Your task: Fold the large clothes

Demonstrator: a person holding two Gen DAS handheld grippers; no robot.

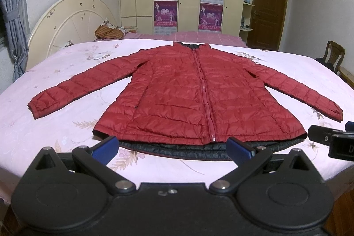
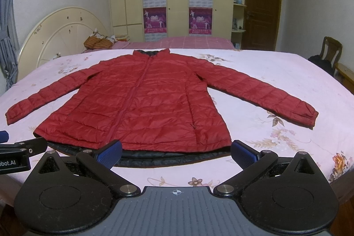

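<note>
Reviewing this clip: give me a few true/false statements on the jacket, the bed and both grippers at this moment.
1. The red puffer jacket lies flat with both sleeves spread out. True.
2. Its zipper is open down the front. False: it is zipped closed.
3. The left gripper is open and holds nothing. True.
4. The right gripper is shut on the hem. False: it is open, short of the hem.
5. The jacket rests on a floral pink bedsheet. True.
6. The collar points toward the grippers. False: the hem is nearest them.

Left gripper (image 1: 172, 147) and right gripper (image 2: 177, 153) hover, jaws spread wide.
</note>
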